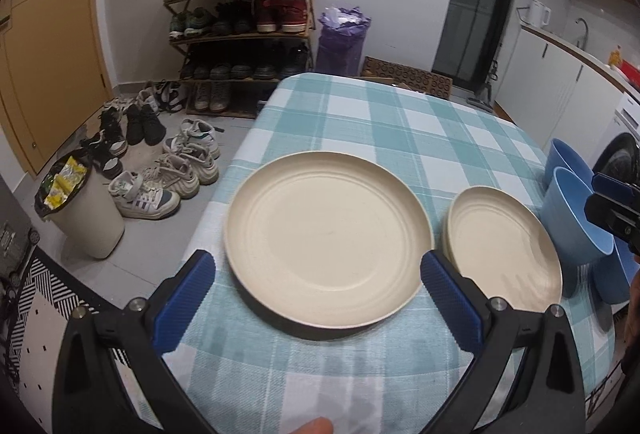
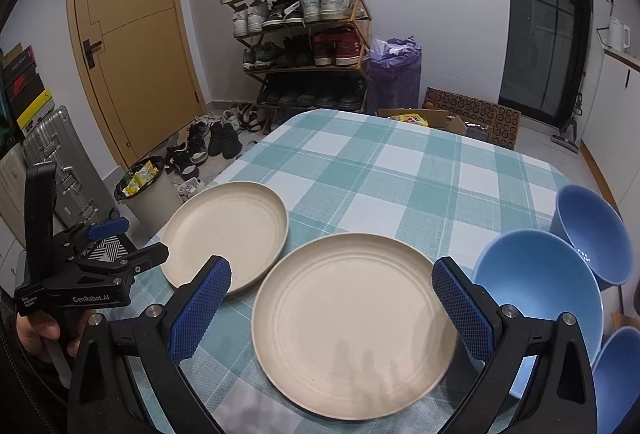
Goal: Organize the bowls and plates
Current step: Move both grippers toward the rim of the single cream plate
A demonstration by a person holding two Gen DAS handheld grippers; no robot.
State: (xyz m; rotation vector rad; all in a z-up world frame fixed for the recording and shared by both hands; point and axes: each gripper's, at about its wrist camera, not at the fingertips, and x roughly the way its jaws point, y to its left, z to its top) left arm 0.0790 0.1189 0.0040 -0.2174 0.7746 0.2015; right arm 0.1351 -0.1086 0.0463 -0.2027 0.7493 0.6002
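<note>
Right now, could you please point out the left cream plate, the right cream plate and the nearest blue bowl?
left cream plate (image 1: 328, 234), left wrist view, centre.
right cream plate (image 2: 352, 326), right wrist view, centre.
nearest blue bowl (image 2: 536, 274), right wrist view, inner wall.

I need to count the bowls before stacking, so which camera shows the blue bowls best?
The right wrist view: the blue bowls show open interiors there, one behind and another partly cut off at the lower right. The left wrist view squeezes them against its right edge, partly hidden by the right gripper.
</note>
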